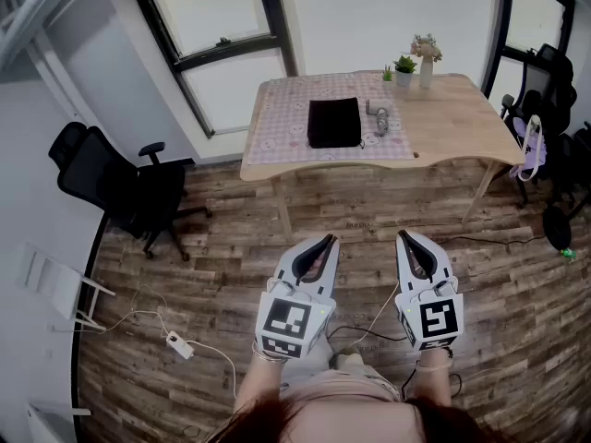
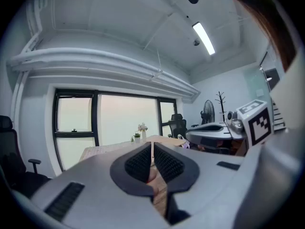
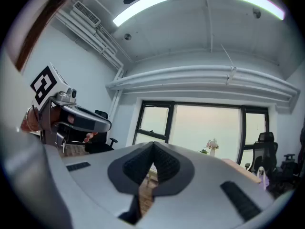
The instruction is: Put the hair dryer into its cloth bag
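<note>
Head view: left gripper (image 1: 325, 243) and right gripper (image 1: 407, 238), both pressed together and empty, hang well short of the desk's (image 1: 462, 123) near edge; hair dryer (image 1: 377, 118) lies beside cloth bag (image 1: 333, 123).

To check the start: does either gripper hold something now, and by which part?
Nothing is held: the left gripper and the right gripper are both shut and empty.

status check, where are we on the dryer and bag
Left gripper and right gripper shut, empty, short of the table. Hair dryer lies beside the black bag, not in it. Nothing seen in the way.
</note>
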The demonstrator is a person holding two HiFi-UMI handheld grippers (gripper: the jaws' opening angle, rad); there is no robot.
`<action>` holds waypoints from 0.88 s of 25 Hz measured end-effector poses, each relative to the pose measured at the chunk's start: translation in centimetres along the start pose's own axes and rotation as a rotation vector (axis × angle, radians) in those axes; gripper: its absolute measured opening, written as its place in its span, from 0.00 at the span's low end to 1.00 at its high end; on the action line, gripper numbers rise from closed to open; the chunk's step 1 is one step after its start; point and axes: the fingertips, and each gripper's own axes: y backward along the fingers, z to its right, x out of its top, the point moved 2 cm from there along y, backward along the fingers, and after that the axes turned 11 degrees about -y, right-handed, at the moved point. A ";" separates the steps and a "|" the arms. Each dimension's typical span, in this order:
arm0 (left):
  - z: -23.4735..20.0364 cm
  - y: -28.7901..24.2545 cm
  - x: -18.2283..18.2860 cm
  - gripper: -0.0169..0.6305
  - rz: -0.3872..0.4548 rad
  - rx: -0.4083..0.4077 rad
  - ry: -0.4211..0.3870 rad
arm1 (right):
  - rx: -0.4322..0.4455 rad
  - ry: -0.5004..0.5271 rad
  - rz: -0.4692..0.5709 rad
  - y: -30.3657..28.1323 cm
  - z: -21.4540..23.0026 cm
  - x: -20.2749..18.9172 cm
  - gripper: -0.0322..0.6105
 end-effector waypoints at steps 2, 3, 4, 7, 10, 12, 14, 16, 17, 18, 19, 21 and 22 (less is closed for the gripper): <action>-0.9 -0.3 0.0 0.05 0.010 -0.015 -0.006 | -0.010 -0.007 0.008 -1.1 -0.4 0.0 0.05; -1.3 -0.5 -0.1 0.05 0.015 -0.021 -0.008 | -0.014 -0.012 0.011 -1.6 -0.7 0.0 0.05; -1.8 -0.6 -0.3 0.05 0.018 -0.027 -0.010 | -0.017 -0.017 0.013 -2.1 -0.9 -0.1 0.05; -3.5 -1.1 -1.0 0.05 0.019 -0.040 -0.017 | -0.032 -0.037 0.012 -3.7 -1.5 -0.5 0.05; -5.8 -1.5 -1.7 0.05 0.021 -0.061 -0.016 | -0.046 -0.062 0.001 -5.5 -2.2 -0.2 0.05; -7.6 -1.8 -2.1 0.05 0.027 -0.072 -0.011 | -0.037 -0.071 -0.008 -7.0 -2.9 -0.2 0.05; -9.3 -2.2 -2.4 0.05 0.035 -0.082 -0.011 | -0.034 -0.072 -0.014 -8.5 -3.3 -0.2 0.05; -10.8 -2.7 -2.6 0.05 0.044 -0.094 -0.013 | -0.044 -0.075 -0.020 -9.8 -3.6 -0.3 0.05; -11.5 -3.0 -2.8 0.05 0.048 -0.098 -0.014 | -0.054 -0.079 -0.027 -10.5 -3.6 -0.3 0.05; -12.1 -3.2 -2.9 0.05 0.052 -0.100 -0.015 | -0.067 -0.085 -0.035 -11.2 -3.6 -0.2 0.05; -12.7 -3.4 -3.1 0.05 0.055 -0.102 -0.016 | -0.078 -0.093 -0.040 -11.8 -3.7 -0.2 0.05; -14.1 -3.7 -3.5 0.05 0.060 -0.110 -0.021 | -0.096 -0.106 -0.041 -13.1 -3.9 -0.2 0.05; -14.7 -3.9 -3.7 0.05 0.062 -0.115 -0.021 | -0.106 -0.101 -0.045 -13.7 -4.0 -0.2 0.05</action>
